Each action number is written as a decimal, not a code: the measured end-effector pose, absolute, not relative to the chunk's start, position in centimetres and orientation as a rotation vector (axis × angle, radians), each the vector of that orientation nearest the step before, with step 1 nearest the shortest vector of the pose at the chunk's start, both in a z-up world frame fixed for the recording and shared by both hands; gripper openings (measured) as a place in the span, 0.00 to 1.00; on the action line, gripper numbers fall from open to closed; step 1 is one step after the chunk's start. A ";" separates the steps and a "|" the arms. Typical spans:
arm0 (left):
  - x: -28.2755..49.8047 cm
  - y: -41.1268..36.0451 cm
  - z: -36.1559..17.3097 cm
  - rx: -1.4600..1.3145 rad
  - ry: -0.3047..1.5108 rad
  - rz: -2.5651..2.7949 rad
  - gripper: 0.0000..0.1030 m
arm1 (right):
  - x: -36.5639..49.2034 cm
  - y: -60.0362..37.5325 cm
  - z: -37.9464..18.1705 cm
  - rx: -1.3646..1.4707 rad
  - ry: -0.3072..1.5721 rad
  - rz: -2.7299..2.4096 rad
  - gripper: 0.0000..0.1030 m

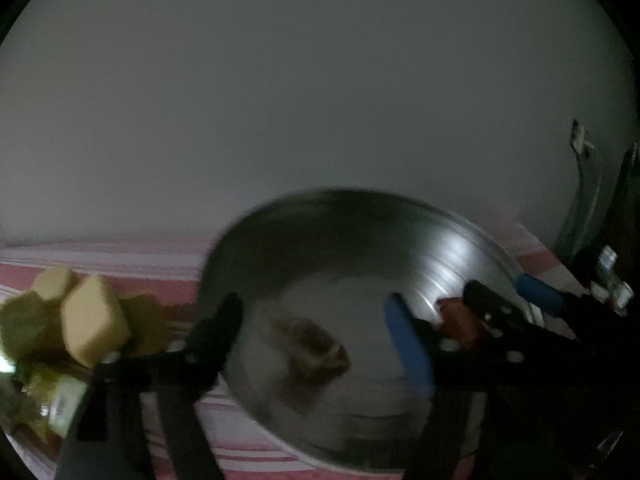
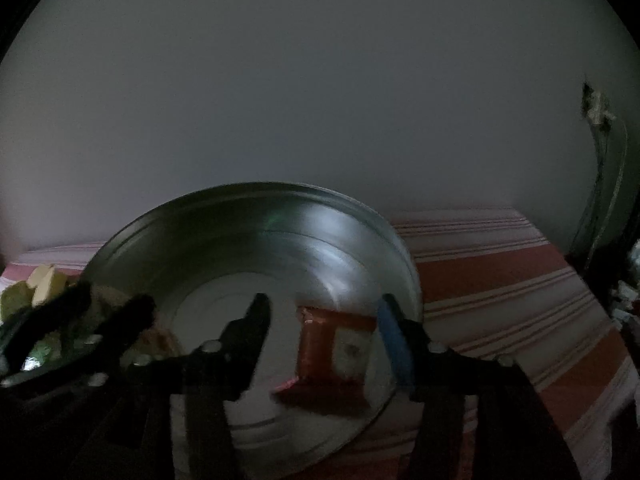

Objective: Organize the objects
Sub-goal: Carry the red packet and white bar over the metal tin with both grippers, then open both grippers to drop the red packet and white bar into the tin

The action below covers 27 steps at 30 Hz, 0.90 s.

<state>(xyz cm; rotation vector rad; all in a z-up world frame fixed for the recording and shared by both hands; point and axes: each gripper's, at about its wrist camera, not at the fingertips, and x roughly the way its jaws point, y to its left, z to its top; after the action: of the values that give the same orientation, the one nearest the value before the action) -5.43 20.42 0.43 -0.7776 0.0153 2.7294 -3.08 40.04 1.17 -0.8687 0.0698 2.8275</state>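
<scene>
Through my left wrist camera, my left gripper [image 1: 316, 320] has its jaws spread wide over a steel bowl [image 1: 452, 248] on the striped cloth [image 1: 248, 452]. A brownish packet [image 1: 316, 356] lies blurred on the bowl's floor between my fingers; neither pad touches it. My right gripper [image 1: 496, 296] shows at the right edge with an orange packet [image 1: 456, 316] near it. A pile of yellow and green packets [image 1: 84, 320] sits left of the bowl.

Through my right wrist camera, my right gripper [image 2: 324, 320] stands apart around the orange packet [image 2: 332, 360], which rests inside the bowl [image 2: 248, 224]. The blue pad [image 2: 394, 344] is just beside it; I cannot tell whether they touch. My left gripper [image 2: 108, 312] shows dark at the left.
</scene>
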 end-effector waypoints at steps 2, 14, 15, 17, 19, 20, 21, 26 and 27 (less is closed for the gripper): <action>-5.1 19.6 1.2 -0.730 -0.007 2.783 0.99 | -2.7 40.0 1.6 -0.826 0.072 2.817 0.67; -1.5 16.0 3.4 -0.626 0.020 2.863 1.00 | -0.9 39.2 2.9 -0.739 0.203 2.897 0.81; -1.3 15.7 3.4 -0.618 0.033 2.874 1.00 | -0.7 38.9 3.0 -0.726 0.197 2.903 0.81; -1.1 15.4 3.2 -0.602 0.064 2.900 1.00 | -0.2 38.4 3.1 -0.703 0.187 2.909 0.81; -1.2 15.9 2.9 -0.596 0.083 2.920 1.00 | 0.2 37.9 3.0 -0.695 0.185 2.919 0.81; -1.0 15.5 3.0 -0.593 0.082 2.932 1.00 | 0.4 37.7 3.0 -0.694 0.186 2.921 0.81; -1.0 15.3 3.0 -0.590 0.078 2.939 1.00 | 0.6 37.4 2.9 -0.694 0.185 2.924 0.81; -0.7 14.2 2.9 -0.584 0.087 2.966 1.00 | 1.3 36.5 2.7 -0.648 0.148 2.937 0.81; -0.7 14.1 2.8 -0.587 0.093 2.969 1.00 | 1.3 36.3 2.6 -0.644 0.130 2.933 0.81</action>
<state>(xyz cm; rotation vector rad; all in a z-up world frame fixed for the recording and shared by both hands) -0.67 14.06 2.83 -0.5866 0.0929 2.9692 1.34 36.29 2.61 -0.6445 0.1300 2.9333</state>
